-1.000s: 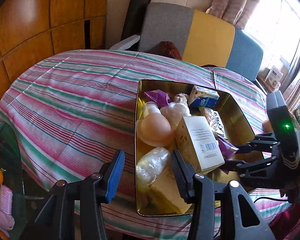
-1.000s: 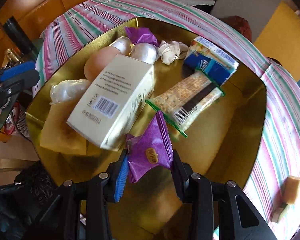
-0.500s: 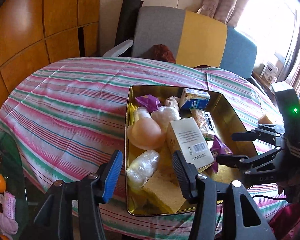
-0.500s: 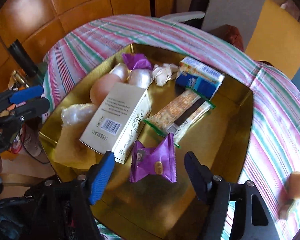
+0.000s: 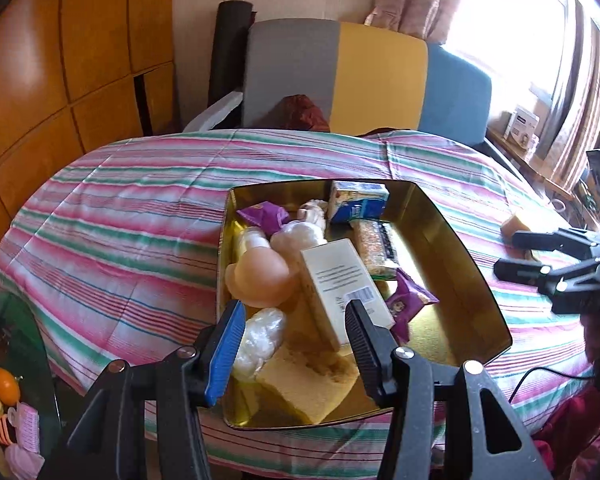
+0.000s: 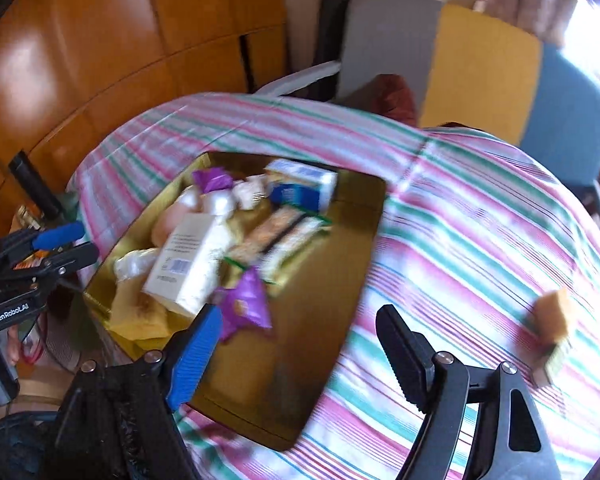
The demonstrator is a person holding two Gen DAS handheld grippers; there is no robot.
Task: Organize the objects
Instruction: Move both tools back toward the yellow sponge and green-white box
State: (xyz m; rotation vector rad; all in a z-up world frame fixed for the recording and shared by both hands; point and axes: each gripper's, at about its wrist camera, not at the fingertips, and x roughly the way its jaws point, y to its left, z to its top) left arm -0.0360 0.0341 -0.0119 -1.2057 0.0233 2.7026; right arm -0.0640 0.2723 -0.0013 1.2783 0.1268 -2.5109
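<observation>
Left wrist view: left hand-held gripper [image 5: 296,334] released, empty, above gold tray [image 5: 476,280] on striped table [image 5: 112,216]; purple wrapper [image 5: 410,300] lying inside.

Right wrist view: right hand-held gripper [image 6: 300,356] opening, empty; blurred purple wrapper [image 6: 244,304] beside cream box [image 6: 192,256].

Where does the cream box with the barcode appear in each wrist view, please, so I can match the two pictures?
Left wrist: the cream box lies in the tray's middle, just above the left gripper.
Right wrist: the cream box sits left of centre, blurred, in the tray's left half.
Shared landmark: the gold tray on the striped tablecloth.
</observation>
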